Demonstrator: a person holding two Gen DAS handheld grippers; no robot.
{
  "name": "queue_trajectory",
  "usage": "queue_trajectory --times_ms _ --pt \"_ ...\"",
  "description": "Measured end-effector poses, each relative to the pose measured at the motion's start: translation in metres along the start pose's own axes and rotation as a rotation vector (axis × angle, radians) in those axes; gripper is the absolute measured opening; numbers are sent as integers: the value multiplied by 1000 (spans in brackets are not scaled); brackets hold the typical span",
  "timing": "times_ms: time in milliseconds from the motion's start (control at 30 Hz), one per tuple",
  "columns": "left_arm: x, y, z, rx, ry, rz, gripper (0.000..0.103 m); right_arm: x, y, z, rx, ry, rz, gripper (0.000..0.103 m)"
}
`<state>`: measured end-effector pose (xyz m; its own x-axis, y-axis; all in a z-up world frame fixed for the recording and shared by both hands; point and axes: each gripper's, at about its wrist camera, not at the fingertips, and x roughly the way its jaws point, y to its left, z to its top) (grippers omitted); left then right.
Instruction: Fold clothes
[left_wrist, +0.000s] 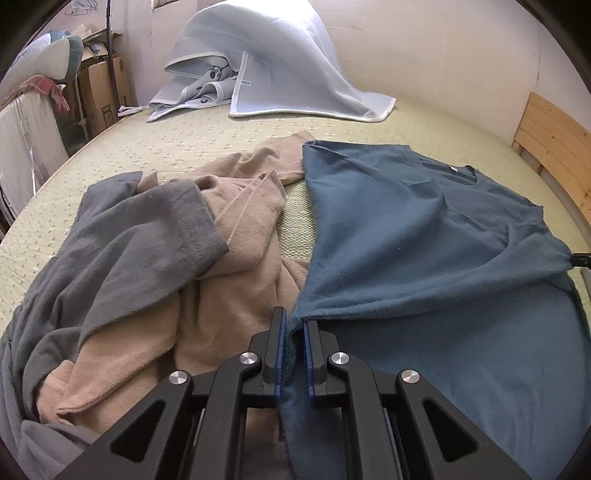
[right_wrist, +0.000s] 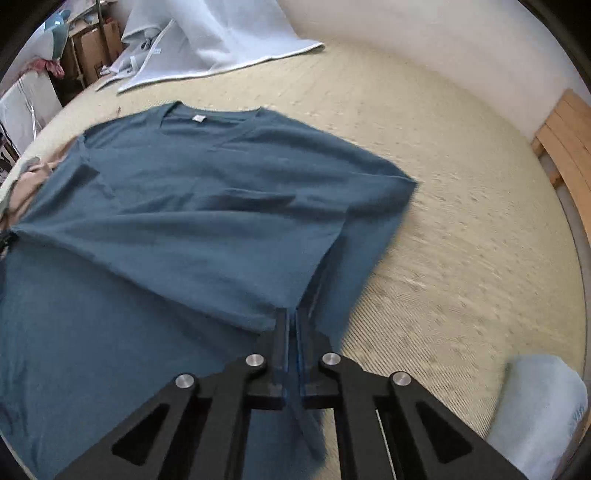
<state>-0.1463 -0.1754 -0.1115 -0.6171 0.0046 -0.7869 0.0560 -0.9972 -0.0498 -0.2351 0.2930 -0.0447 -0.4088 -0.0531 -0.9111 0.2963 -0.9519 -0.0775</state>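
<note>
Matt blue cloth shirt (right_wrist: 184, 192) on a rough woven mat (right_wrist: 461, 221), wooden headboard (right_wrist: 565, 147) beyond.

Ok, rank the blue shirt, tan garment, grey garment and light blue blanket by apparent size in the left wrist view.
1. blue shirt
2. tan garment and grey garment: alike, and overlapping, so unranked
3. light blue blanket: looks smallest, but it lies farthest from the camera, so that is unsure

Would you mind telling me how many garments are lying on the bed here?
3. A blue shirt is spread at right, pinched by both jaws. A tan garment lies crumpled to its left, and a grey one overlaps it farther left. More may be hidden under that pile.
</note>
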Motion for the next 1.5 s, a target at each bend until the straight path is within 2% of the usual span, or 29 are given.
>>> queue_trajectory --times_ms 100,200,300,367,400,433,500,600,767,933,1100,1167,1200,1233,1333,1367,1500 --pt "-1 -2 -1 0 1 -7 8 3 -1 -15 -13 56 -18 1" --pt "-3 -2 0 -4 1 -15 8 19 0 -29 -16 144 7 1" --pt "-5 0 0 -19 2 -29 8 9 0 -29 -20 159 -3 4" --pt "-5 1 -1 -27 1 -39 8 -13 3 -20 -42 116 -40 7" --pt "-5 2 -1 -30 2 -41 8 -24 5 -15 -53 95 -59 18" --pt "-4 2 -1 -32 3 -44 8 -36 13 -5 -70 56 -49 35" --pt "-3 3 -3 -36 4 -49 8 -52 35 16 -114 1 -6 50" --pt "-3 4 -4 -42 2 -60 8 -56 89 60 -192 -67 99 51" --pt "-1 8 -5 -59 3 -87 8 -20 186 133 -300 -66 300 51" --pt "0 12 -8 -77 -9 -116 8 44 256 175 -438 21 280 51" --pt "0 15 -10 -96 -15 -143 8 77 271 178 -524 94 276 51" --pt "-1 15 -11 -99 -18 -150 8 86 279 177 -562 116 279 48" --pt "-1 15 -11 -101 -20 -152 8 91 283 176 -581 127 280 30" --pt "-1 16 -11 -102 -22 -155 8 95 287 176 -600 138 282 4" --pt "-2 16 -12 -107 -25 -159 8 90 293 183 -631 88 197 2" --pt "-2 16 -12 -109 -25 -160 8 85 294 189 -629 42 136 2" --pt "-1 16 -12 -115 -25 -163 8 87 293 204 -608 -15 -25 2"
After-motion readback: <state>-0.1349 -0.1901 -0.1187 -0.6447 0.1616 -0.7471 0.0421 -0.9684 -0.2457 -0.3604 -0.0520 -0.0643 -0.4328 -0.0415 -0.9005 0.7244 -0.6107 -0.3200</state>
